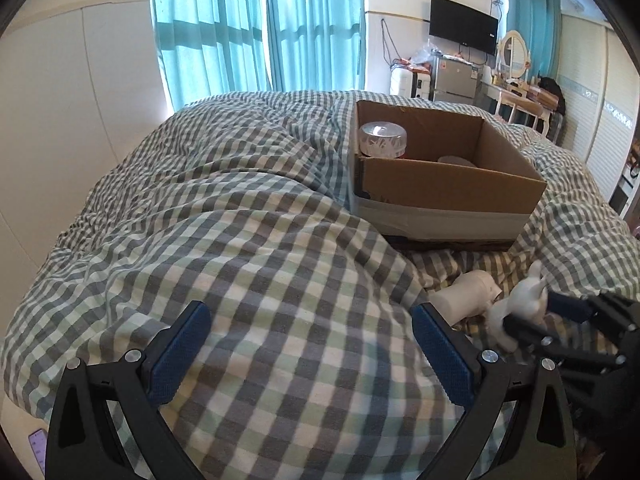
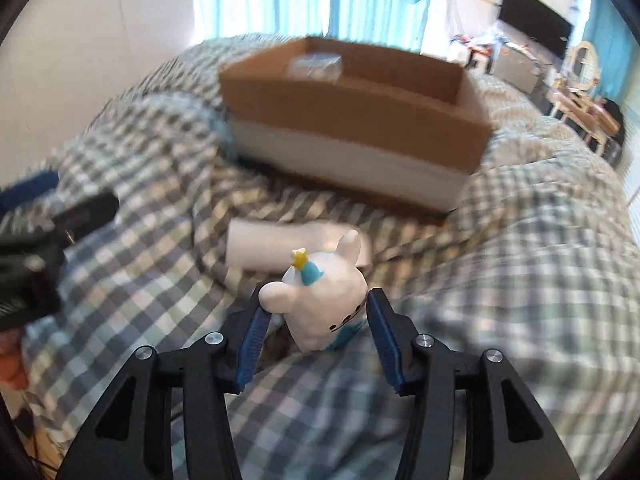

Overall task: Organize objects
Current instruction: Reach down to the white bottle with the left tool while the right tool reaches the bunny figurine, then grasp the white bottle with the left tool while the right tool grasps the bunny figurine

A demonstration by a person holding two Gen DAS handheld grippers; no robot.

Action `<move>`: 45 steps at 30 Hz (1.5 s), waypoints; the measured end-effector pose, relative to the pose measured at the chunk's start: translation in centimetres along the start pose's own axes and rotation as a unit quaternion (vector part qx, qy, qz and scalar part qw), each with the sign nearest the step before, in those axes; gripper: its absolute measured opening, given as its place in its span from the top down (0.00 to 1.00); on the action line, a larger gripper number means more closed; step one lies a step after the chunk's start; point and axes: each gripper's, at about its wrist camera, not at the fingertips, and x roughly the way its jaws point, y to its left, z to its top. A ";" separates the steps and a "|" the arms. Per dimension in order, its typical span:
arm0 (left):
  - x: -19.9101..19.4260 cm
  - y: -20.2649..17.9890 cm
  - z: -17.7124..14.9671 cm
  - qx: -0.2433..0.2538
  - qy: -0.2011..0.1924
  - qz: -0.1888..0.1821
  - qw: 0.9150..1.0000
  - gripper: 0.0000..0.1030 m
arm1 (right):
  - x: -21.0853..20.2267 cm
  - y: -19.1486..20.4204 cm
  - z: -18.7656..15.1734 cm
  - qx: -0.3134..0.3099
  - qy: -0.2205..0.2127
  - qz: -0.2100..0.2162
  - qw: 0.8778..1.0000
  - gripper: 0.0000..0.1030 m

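Your right gripper (image 2: 316, 316) had its blue-padded jaws set on either side of the small white rabbit-shaped figurine with a blue hat and yellow star (image 2: 320, 304). The left pad seemed to touch it under one ear and the right pad sat just beside its body, but the blur made it impossible to tell whether you had clamped it. The figurine looked hard, smooth and light, probably slippery and liable to chip, so its broad body between the pads was the safer place to hold, not the ears. Just behind it lay a white cylindrical tube (image 2: 288, 246) on the green-and-grey checked quilt (image 2: 520, 280). Farther off stood the open brown cardboard box with a pale band (image 2: 360, 120), already holding a clear-lidded jar (image 1: 383, 140). Your left gripper (image 1: 312, 340) had its jaws wide apart over the quilt, holding nothing.
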 end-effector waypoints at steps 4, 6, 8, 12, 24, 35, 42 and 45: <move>0.2 -1.8 0.5 0.020 0.003 -0.027 0.999 0.00 | -2.9 -2.2 1.1 0.033 -0.037 -0.004 0.999 0.52; 0.4 -3.1 0.9 0.034 0.005 -0.034 0.999 0.00 | -3.9 -3.2 1.6 0.041 -0.044 -0.026 0.998 0.53; 0.9 -4.7 1.3 0.048 0.007 -0.047 0.998 0.00 | -4.8 -3.9 1.9 0.048 -0.048 -0.033 0.997 0.53; 2.1 -8.0 2.0 0.085 0.012 -0.070 0.994 0.00 | -5.3 -5.1 1.9 0.064 -0.053 -0.035 0.996 0.57; 7.8 -12.3 1.2 0.154 0.092 -0.134 0.975 0.26 | -5.3 -7.6 0.9 0.104 -0.059 -0.026 0.992 0.57; 7.6 -13.1 -0.3 0.181 0.112 -0.165 0.963 0.58 | -5.3 -7.6 0.1 0.106 -0.055 -0.025 0.993 0.57; 8.0 -13.3 -0.9 0.191 0.131 -0.153 0.961 0.54 | -5.2 -7.2 0.0 0.100 -0.052 -0.028 0.993 0.57; 7.6 -13.1 -1.0 0.190 0.127 -0.152 0.962 0.55 | -5.1 -7.1 0.0 0.100 -0.052 -0.028 0.993 0.57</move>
